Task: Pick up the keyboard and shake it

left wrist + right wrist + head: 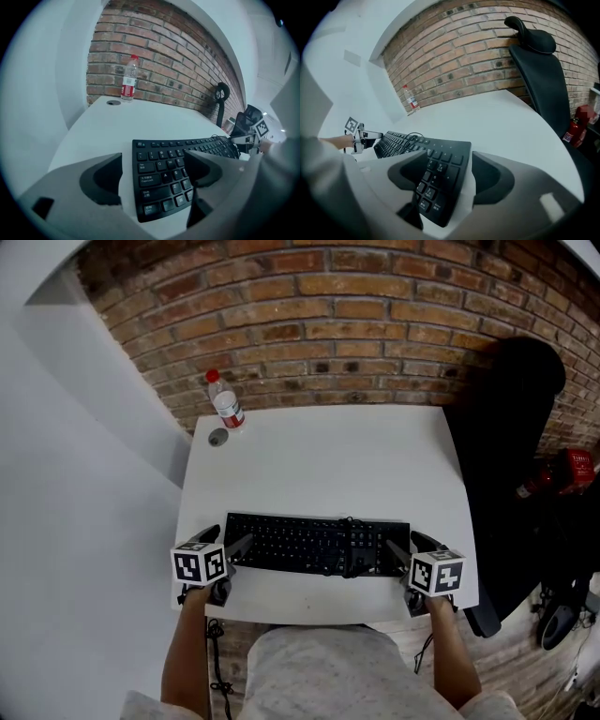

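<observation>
A black keyboard (309, 542) lies flat on the white table (328, 456) near its front edge, with its cable (354, 542) looped over the keys. My left gripper (230, 541) stands open at the keyboard's left end. In the left gripper view that end (168, 176) sits between the jaws of the left gripper (154, 176), with bare table showing beside the left pad. My right gripper (405, 546) is open at the right end. There the number pad (436, 173) lies between the spread jaws of the right gripper (459, 176), and neither pad presses on it.
A plastic water bottle (226, 404) with a red cap stands at the table's back left, beside a round cable grommet (217, 437). A black office chair (502, 456) stands against the table's right side, a red fire extinguisher (562, 472) beyond it. A brick wall runs behind.
</observation>
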The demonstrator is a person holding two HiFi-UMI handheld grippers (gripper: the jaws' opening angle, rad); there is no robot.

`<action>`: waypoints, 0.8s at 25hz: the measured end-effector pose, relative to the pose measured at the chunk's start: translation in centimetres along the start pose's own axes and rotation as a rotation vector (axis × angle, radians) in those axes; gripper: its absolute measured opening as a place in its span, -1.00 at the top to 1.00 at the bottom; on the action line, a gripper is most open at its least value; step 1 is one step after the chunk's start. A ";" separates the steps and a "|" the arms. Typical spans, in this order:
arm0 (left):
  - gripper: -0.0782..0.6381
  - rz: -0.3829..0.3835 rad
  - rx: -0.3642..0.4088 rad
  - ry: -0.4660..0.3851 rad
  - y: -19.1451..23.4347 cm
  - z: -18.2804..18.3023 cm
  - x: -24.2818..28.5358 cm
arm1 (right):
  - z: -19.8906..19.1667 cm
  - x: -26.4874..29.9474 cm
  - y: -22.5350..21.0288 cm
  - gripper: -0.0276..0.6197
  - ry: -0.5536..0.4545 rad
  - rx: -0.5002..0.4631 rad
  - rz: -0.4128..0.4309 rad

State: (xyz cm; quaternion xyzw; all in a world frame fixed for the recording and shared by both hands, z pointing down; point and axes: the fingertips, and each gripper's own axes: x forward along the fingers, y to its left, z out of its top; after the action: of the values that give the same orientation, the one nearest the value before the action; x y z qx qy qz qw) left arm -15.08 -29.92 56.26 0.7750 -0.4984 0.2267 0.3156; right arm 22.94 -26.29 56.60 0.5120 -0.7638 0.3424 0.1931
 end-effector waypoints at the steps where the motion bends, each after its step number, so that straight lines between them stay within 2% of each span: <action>1: -0.38 -0.002 -0.002 0.010 0.1 -0.1 0.2 | 0.0 0.2 0.0 -0.05 0.005 0.010 0.008; 6: -0.41 -0.028 -0.005 0.056 0.0 -0.1 1.2 | -0.3 1.2 0.2 -0.15 0.049 0.058 0.042; 12: -0.41 -0.087 -0.019 0.124 -0.6 -0.1 2.4 | 0.0 1.6 0.3 -0.18 0.088 0.102 0.051; 20: -0.38 -0.078 -0.009 0.202 -0.6 -0.1 2.8 | 0.3 2.0 0.1 -0.12 0.118 0.119 0.024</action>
State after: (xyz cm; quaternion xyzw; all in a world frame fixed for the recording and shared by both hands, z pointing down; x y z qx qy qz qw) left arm -13.45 -31.41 58.03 0.7655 -0.4345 0.2889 0.3765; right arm 22.01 -27.75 57.69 0.4924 -0.7354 0.4189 0.2030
